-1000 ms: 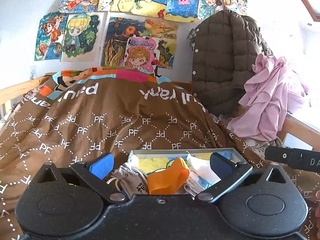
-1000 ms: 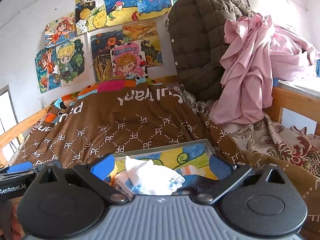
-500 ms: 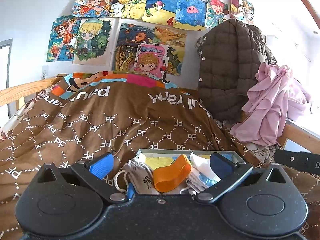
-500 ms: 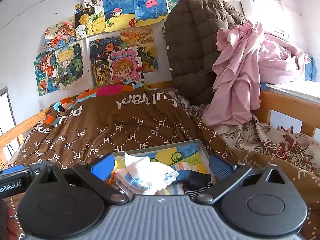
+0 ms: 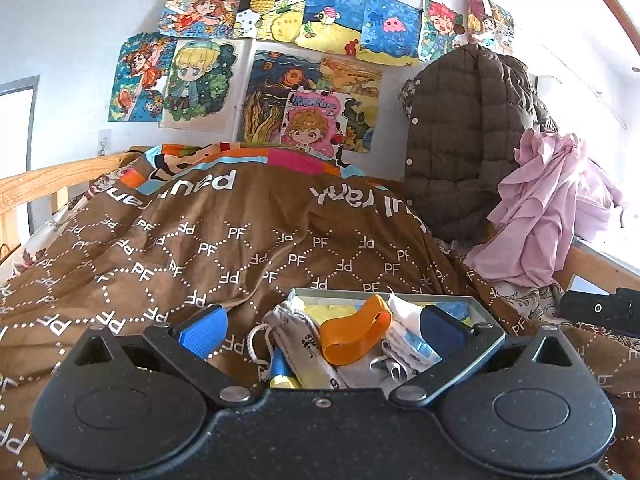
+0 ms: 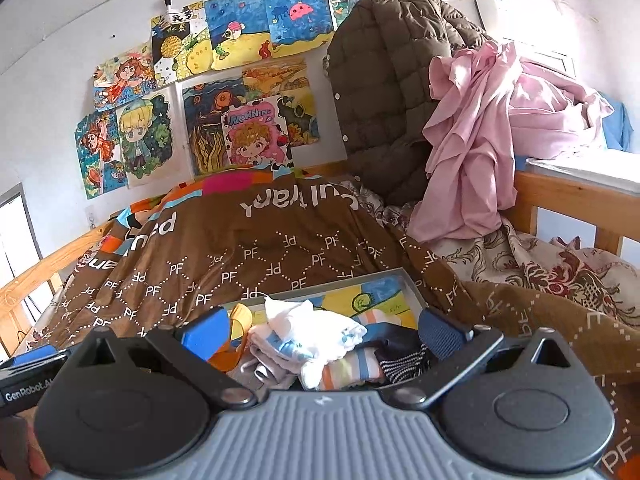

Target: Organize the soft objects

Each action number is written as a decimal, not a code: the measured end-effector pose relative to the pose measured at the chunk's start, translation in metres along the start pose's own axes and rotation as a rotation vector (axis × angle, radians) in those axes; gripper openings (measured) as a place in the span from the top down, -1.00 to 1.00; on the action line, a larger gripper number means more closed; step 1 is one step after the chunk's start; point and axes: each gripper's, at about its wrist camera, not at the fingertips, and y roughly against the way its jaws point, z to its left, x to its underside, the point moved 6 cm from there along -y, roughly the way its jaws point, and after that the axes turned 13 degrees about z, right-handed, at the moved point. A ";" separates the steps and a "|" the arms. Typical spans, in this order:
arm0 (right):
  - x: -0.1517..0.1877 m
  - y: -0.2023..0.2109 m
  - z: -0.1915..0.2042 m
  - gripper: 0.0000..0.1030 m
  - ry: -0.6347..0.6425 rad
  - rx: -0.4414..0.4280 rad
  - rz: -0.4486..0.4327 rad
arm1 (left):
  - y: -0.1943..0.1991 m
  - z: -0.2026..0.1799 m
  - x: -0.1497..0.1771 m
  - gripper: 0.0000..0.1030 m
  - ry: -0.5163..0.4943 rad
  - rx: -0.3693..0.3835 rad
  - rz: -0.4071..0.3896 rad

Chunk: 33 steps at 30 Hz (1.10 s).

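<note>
Brown blanket, tray of socks, perhaps, grippers spread.

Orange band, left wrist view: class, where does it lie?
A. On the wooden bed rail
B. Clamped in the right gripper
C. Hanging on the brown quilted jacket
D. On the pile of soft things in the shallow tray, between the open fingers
D: the orange band rests on the cloth pile in the tray, untouched by the fingers.

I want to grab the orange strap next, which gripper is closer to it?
Left. The orange strap lies between the left gripper's open jaws; for the right gripper it sits off by the left jaw.
</note>
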 end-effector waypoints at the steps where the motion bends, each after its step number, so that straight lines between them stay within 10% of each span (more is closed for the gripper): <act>1: 0.001 0.001 0.000 -0.99 -0.001 0.002 0.000 | 0.002 0.001 0.002 -0.99 0.005 0.001 0.000; 33: 0.045 0.027 0.016 -1.00 0.092 0.050 -0.035 | 0.043 0.019 0.034 -0.99 -0.004 -0.017 -0.022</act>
